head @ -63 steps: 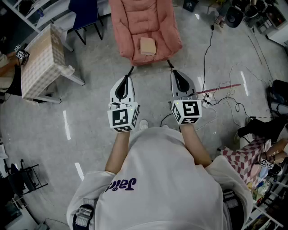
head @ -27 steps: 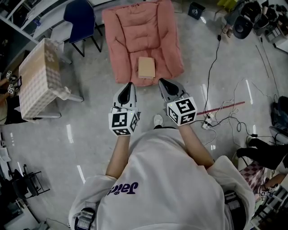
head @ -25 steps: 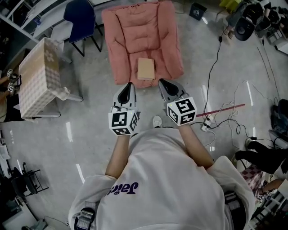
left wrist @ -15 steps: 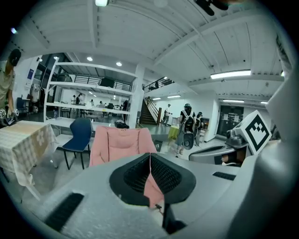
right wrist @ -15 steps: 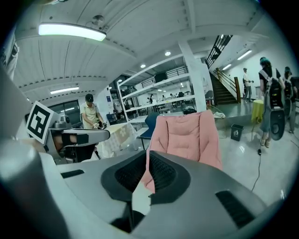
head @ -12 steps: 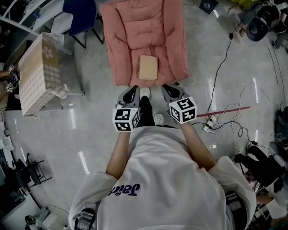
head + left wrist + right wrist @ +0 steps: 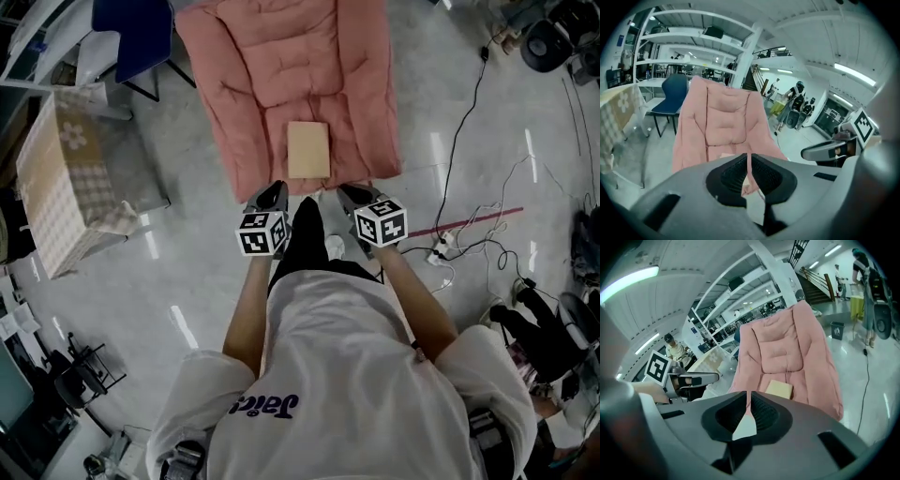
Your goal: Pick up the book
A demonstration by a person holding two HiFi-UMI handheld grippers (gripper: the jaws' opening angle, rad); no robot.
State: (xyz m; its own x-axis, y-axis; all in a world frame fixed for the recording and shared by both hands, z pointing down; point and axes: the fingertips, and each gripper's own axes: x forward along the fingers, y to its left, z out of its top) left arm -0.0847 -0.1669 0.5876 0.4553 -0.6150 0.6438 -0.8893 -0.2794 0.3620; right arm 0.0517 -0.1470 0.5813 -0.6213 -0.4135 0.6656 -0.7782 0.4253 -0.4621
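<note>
One book [image 7: 307, 150] is in view: a plain tan one lying flat on the seat of a single pink padded chair [image 7: 281, 66], close to the seat's front edge. It lies alone on the cushion, with nothing on top of it.

Two grippers are held out side by side. The left gripper [image 7: 275, 190] and the right gripper [image 7: 348, 192] both point toward the chair, with their tips near the front edge of the seat. In the head view the book lies just beyond them, in line with the gap between the two. Neither gripper touches it. Each gripper carries one marker cube, the left cube [image 7: 262, 232] and the right cube [image 7: 380, 222], so there are two cubes in all.

In its own view, each gripper has its two jaws drawn together to a thin slit, with nothing between them. The right gripper view shows the book just above its closed tips, and the left gripper off to that view's left.

The person wears a white sweatshirt [image 7: 337, 375]. One dark trouser leg [image 7: 300, 239] shows between the arms.

Off to the left stand one blue chair [image 7: 131, 28] and one tabletop [image 7: 56, 178] under a checked cloth. On the floor to the right lie several cables [image 7: 487, 225], too tangled to count, and one thin red rod [image 7: 473, 220].
</note>
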